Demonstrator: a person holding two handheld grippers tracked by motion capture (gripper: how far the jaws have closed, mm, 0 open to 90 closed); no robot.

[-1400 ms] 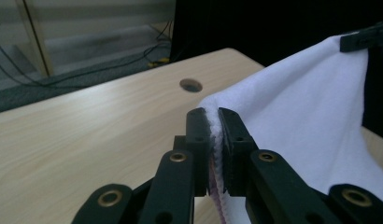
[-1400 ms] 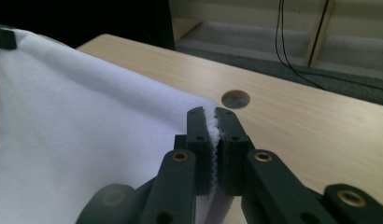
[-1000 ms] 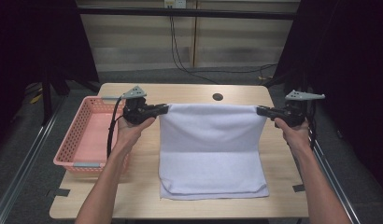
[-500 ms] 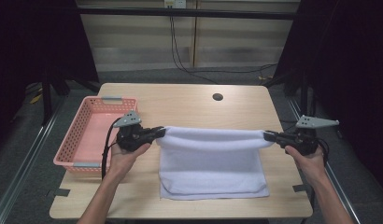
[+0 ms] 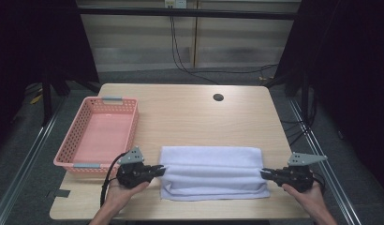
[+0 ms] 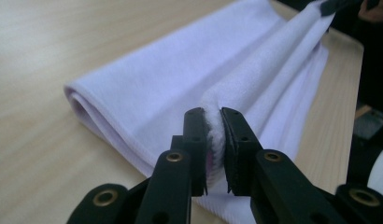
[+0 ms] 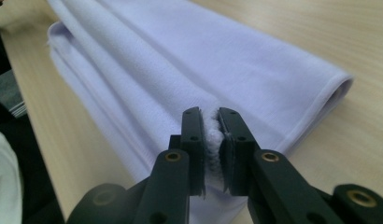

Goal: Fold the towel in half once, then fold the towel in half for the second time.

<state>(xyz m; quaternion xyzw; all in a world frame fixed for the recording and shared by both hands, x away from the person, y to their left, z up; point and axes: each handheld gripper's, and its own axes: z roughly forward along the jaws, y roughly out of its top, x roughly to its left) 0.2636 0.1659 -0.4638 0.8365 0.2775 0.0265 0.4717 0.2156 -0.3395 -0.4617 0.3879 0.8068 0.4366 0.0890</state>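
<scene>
item: white towel [image 5: 213, 172], folded over on itself, lying on the table [image 5: 190, 112] just right of the pink basket [image 5: 99, 136], along the table's near edge.

left gripper [image 5: 158, 169]: at the towel's left end; jaws narrow, pinching a bunched corner of cloth between the pads, and they have just been easing apart with the cloth between them.

right gripper [image 5: 264, 173]: at the towel's right end; jaws narrow on a like corner, also just easing apart, cloth between them.

risks, as judged:
- one side letting go ahead of the other; the pull from the held end would drag the top layer askew.
- terry nap catching on a pad as the jaws part; a lift would pull the fold open.
- the near layers sit close to the table's edge; a tug toward the person could slide cloth over it.
- top edge not lying flush on the layers under it, so the fold sets uneven.

markings: no brand, label or writing readable on the towel, the basket or the grippers.
</scene>
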